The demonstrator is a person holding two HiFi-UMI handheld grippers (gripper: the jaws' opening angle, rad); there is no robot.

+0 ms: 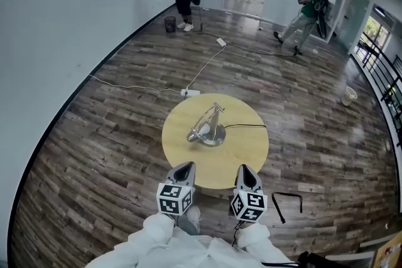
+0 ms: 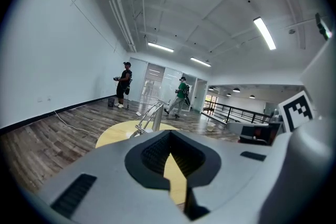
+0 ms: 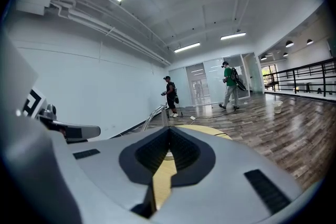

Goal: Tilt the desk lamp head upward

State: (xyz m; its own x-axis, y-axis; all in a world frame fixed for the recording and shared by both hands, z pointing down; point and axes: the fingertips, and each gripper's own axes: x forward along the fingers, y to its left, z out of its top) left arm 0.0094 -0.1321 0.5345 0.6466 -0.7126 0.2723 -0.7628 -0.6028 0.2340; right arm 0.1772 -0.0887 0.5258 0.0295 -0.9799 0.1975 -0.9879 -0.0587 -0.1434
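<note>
Plenty of open wooden floor (image 1: pixel 94 154) rings the round tabletop (image 1: pixel 246 155), where the desk lamp (image 1: pixel 208 127) stands near the middle, head tipped down. My left gripper (image 1: pixel 184 167) and right gripper (image 1: pixel 245 171) hover at its near edge, fingers pressed together on nothing.

Left claw (image 1: pixel 184 167), right claw (image 1: pixel 245 171): smooth grey shells, each with a black tapered recess lined by ribbed pads (image 2: pixel 154 155). Behind each claw, a cube (image 1: pixel 174 198) of black-and-white square markers. My sleeves (image 1: pixel 157 230): white, loose fabric.
</note>
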